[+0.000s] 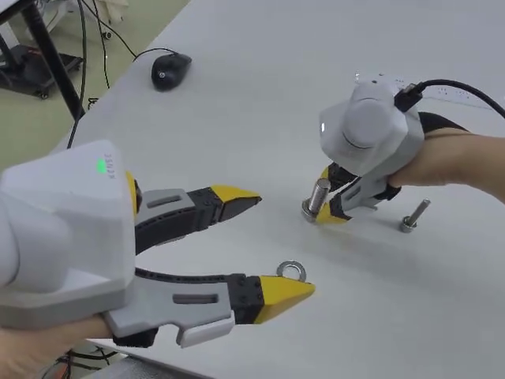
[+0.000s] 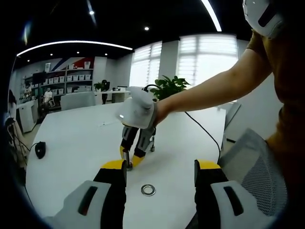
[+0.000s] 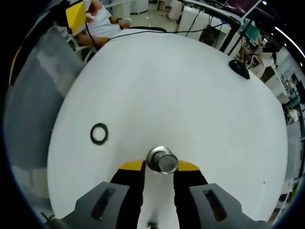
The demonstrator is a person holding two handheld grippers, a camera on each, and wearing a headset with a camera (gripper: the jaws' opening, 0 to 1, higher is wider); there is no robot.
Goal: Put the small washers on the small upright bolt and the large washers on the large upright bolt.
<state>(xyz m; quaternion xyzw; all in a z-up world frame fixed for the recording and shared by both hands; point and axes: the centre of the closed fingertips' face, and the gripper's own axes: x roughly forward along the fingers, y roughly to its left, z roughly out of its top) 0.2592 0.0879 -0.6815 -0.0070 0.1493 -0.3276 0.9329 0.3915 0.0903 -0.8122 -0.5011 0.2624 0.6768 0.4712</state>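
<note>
The large bolt (image 1: 318, 196) stands upright on the white table (image 1: 260, 118), and my right gripper (image 1: 328, 202) is shut on it near its base. In the right gripper view the large bolt (image 3: 162, 160) sits between the yellow tips. A small bolt (image 1: 414, 215) stands just right of that hand. A washer (image 1: 290, 271) lies flat on the table beside the lower tip of my left gripper (image 1: 276, 243), which is open and holds nothing. The same washer (image 2: 148, 190) lies between the left jaws, a little short of the tips, and appears again as the washer (image 3: 99, 133) left of the bolt.
A black computer mouse (image 1: 170, 69) with its cable lies at the far left of the table. A white power strip (image 1: 394, 82) sits behind the right hand. The table's left edge (image 1: 102, 95) drops to a green floor with black stands.
</note>
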